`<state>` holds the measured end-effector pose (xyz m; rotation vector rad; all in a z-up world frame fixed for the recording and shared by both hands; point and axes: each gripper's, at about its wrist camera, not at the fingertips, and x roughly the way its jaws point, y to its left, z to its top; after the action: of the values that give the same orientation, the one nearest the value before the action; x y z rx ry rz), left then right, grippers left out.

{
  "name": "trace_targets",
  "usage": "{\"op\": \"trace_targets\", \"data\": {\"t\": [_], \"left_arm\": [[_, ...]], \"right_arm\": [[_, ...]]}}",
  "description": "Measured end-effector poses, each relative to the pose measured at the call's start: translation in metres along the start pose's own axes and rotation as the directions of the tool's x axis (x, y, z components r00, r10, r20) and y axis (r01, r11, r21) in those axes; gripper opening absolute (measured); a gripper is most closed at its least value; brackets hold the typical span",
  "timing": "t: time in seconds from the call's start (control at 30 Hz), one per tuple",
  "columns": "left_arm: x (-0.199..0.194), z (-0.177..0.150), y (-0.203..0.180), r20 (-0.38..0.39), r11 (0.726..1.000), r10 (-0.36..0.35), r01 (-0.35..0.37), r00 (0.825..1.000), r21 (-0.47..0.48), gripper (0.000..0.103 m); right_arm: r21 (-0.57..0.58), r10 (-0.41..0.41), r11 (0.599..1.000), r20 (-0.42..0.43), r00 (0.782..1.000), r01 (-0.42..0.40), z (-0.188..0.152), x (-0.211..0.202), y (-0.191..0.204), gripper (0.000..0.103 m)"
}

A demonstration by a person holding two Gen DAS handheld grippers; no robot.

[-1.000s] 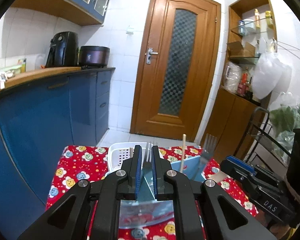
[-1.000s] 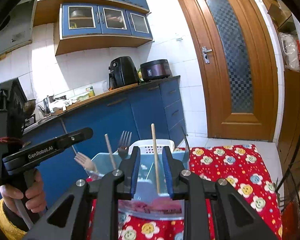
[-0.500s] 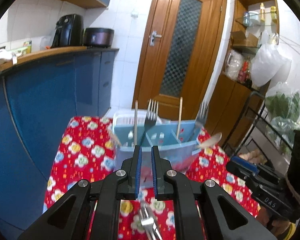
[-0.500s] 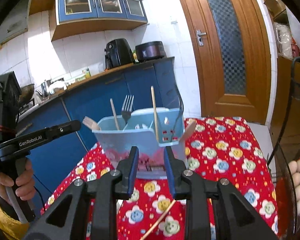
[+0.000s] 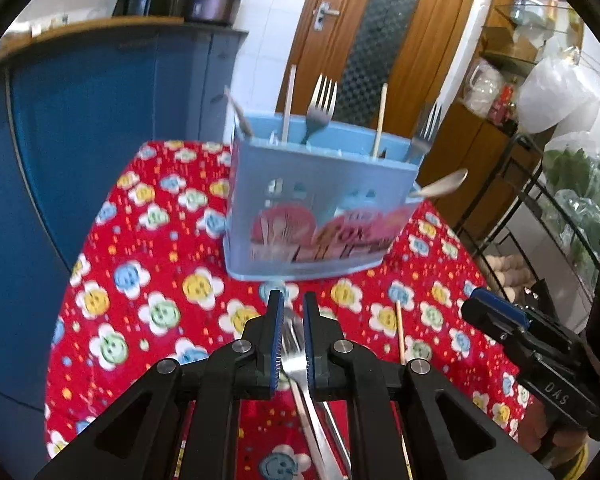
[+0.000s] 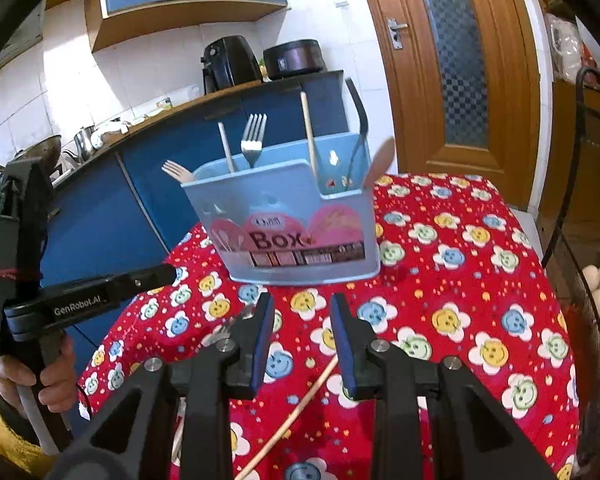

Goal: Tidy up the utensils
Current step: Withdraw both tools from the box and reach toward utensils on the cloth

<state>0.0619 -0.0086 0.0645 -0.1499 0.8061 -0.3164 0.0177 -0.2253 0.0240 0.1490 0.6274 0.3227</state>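
Left gripper [image 5: 291, 312] nearly pressed together, hanging over loose forks [image 5: 300, 360] on cloth [image 5: 156, 312]. Right gripper [image 6: 302, 312] spread, just been opening, empty, straddling chopstick [image 6: 296, 412] below. Box [image 6: 288, 232] waits behind, half-filled; you'd stand both there.

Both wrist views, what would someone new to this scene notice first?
The red flowered tablecloth fills both views. On it stands a light blue utensil box with forks, chopsticks and a wooden spoon sticking up from its compartments. Nearer the cameras, the left gripper hangs over metal forks lying on the cloth, and a loose chopstick lies below the open right gripper.
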Motion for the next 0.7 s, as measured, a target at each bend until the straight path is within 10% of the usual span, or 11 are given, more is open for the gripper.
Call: {"op": "trace_targets", "data": {"t": [0.57,0.7], "left_arm": [[0.056,-0.026,0.013,-0.176,0.996,-0.020,0.005,0.984,-0.089,0.011],[0.061,-0.028,0.011,-0.181,0.995,-0.031,0.014,0.983,-0.095,0.033]], "right_arm": [[0.075,-0.009,0.997,-0.076,0.997,0.014,-0.025,0.016,-0.021,0.032],[0.088,-0.004,0.996,-0.089,0.996,0.012,-0.030,0.019,-0.025,0.032]]}}
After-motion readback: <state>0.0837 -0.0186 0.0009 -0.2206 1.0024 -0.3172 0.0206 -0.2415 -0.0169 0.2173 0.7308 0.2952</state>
